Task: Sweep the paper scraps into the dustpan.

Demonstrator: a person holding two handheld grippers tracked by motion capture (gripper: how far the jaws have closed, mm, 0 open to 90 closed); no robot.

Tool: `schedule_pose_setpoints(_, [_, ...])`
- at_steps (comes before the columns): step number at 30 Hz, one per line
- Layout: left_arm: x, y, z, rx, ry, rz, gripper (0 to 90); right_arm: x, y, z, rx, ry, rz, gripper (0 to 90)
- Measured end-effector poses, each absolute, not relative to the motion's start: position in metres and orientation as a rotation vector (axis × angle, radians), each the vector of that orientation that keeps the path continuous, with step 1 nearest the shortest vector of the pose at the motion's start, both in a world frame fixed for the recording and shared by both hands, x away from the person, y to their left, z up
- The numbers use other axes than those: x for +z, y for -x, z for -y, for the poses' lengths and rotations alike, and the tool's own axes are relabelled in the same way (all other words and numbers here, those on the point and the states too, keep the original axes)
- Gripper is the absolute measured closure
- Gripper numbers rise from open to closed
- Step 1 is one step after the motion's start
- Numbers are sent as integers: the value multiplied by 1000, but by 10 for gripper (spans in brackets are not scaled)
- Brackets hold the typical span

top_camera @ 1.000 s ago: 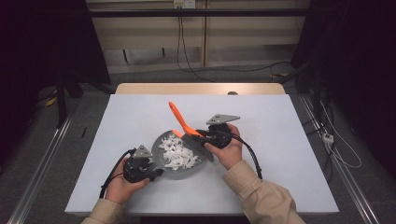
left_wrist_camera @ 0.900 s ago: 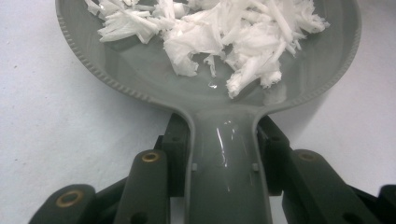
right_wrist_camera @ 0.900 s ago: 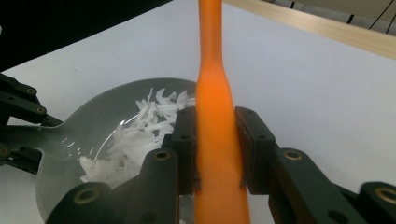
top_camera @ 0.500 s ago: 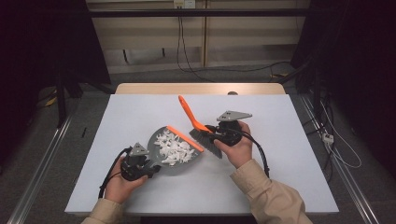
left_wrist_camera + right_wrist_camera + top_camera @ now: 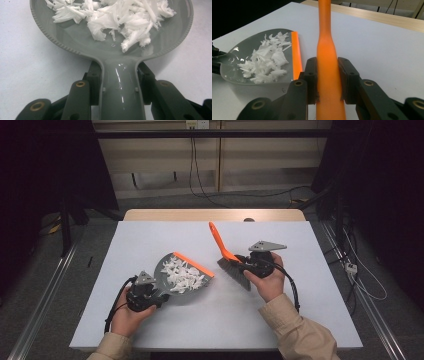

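A grey dustpan (image 5: 172,287) with an orange lip (image 5: 194,264) holds a heap of white paper shreds (image 5: 181,274), seen close up as shreds (image 5: 117,17) in the pan (image 5: 75,37). My left gripper (image 5: 150,295) is shut on the dustpan's handle (image 5: 121,85). My right gripper (image 5: 248,263) is shut on the orange handle (image 5: 327,57) of a small brush (image 5: 231,266), whose grey bristles (image 5: 234,274) hang just right of the pan. The right gripper view also has the dustpan (image 5: 244,52) and its shreds (image 5: 265,65) at the left.
Both tools are over a white table (image 5: 150,235) with a wooden strip (image 5: 215,214) along its far edge. Cables (image 5: 200,175) run across the dark floor behind; metal rails (image 5: 360,290) flank the table.
The brush has moved right, out of the dustpan, to a spot beside its orange lip. The dustpan has turned slightly in my left gripper, shreds still inside.
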State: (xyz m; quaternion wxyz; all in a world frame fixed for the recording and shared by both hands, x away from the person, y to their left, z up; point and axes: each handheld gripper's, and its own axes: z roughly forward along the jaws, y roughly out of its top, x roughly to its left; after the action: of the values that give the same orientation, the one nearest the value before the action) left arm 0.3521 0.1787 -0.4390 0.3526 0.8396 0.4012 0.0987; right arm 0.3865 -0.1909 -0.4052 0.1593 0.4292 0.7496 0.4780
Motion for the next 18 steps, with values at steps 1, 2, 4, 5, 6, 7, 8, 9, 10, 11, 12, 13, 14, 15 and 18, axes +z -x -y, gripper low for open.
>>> schedule_pose_setpoints(1, [-439,-352,-179,258,-2173,-1039,636,-406,-386,194,1371,-1235,-2139,715])
schedule_pose_setpoints(2, [-439,-352,-179,258,-2172,-1040,637,-406,-386,197,1376,-1243,-2138,715])
schedule_pose_setpoints(4, [-439,-353,-179,261,-2174,-1038,637,-406,-385,204,1375,-1263,-2121,715])
schedule_pose_setpoints(5, [-439,-353,-179,259,-2173,-1042,637,-406,-385,207,1379,-1264,-2114,715])
schedule_pose_setpoints(6, [-439,-353,-179,260,-2170,-1045,636,-407,-385,211,1388,-1275,-2110,715])
schedule_pose_setpoints(7, [-439,-353,-179,263,-2170,-1049,637,-407,-384,214,1394,-1286,-2101,715])
schedule_pose_setpoints(8, [-439,-353,-180,257,-2170,-1051,637,-408,-384,217,1392,-1293,-2097,715])
schedule_pose_setpoints(9, [-439,-354,-180,258,-2170,-1051,637,-408,-384,219,1383,-1293,-2099,715])
schedule_pose_setpoints(10, [-439,-354,-180,259,-2172,-1051,637,-408,-384,220,1370,-1291,-2102,715])
schedule_pose_setpoints(11, [-439,-354,-180,260,-2173,-1050,636,-409,-383,222,1360,-1290,-2102,715])
schedule_pose_setpoints(12, [-439,-354,-180,260,-2173,-1051,637,-410,-383,223,1358,-1291,-2102,715])
schedule_pose_setpoints(13, [-439,-354,-180,262,-2174,-1050,637,-411,-382,224,1355,-1292,-2107,715])
schedule_pose_setpoints(14, [-439,-354,-180,262,-2175,-1050,637,-412,-382,225,1349,-1294,-2107,715])
schedule_pose_setpoints(15, [-439,-354,-180,262,-2175,-1050,637,-413,-382,227,1342,-1297,-2103,715])
schedule_pose_setpoints(18, [-438,-354,-181,262,-2178,-1050,637,-413,-381,230,1331,-1290,-2098,715])
